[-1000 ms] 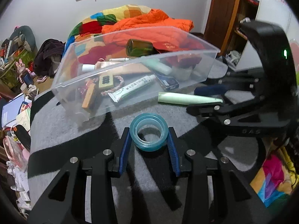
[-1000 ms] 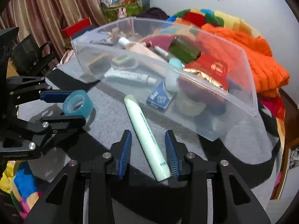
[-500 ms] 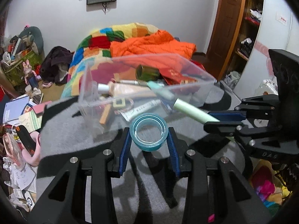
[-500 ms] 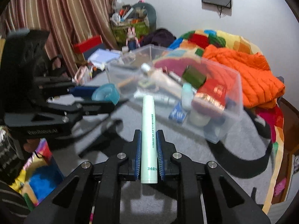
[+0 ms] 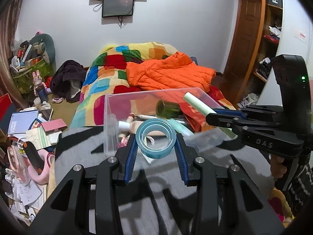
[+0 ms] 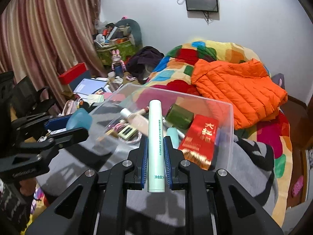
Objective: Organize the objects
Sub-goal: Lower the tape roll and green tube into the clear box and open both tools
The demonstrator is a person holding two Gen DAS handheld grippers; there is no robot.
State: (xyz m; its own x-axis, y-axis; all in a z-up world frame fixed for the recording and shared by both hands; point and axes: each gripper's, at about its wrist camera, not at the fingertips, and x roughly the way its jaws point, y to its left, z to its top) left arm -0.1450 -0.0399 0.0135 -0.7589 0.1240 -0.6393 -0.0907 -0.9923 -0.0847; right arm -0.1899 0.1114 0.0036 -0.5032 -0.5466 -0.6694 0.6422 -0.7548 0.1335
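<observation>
My left gripper (image 5: 155,150) is shut on a blue tape roll (image 5: 156,138) and holds it in the air at the near edge of the clear plastic bin (image 5: 109,121). My right gripper (image 6: 156,156) is shut on a pale green tube (image 6: 155,143), lifted and pointing over the bin (image 6: 230,129). The bin holds a green bottle (image 6: 179,116), a red packet (image 6: 201,137), tubes and several small items. In the left wrist view the right gripper (image 5: 217,115) holds the tube (image 5: 199,103) over the bin's right side. In the right wrist view the tape (image 6: 79,119) is left of the bin.
The bin stands on a grey and black cloth (image 5: 82,148). Behind it lies a colourful blanket (image 5: 109,74) with an orange jacket (image 5: 170,74). Books and clutter (image 5: 29,129) cover the floor at the left. A wooden door and shelves (image 5: 254,45) stand at the right.
Both grippers have risen from the cloth. The right gripper closed on the green tube and lifted it over the bin. The left gripper carried the tape up to the bin's edge.
</observation>
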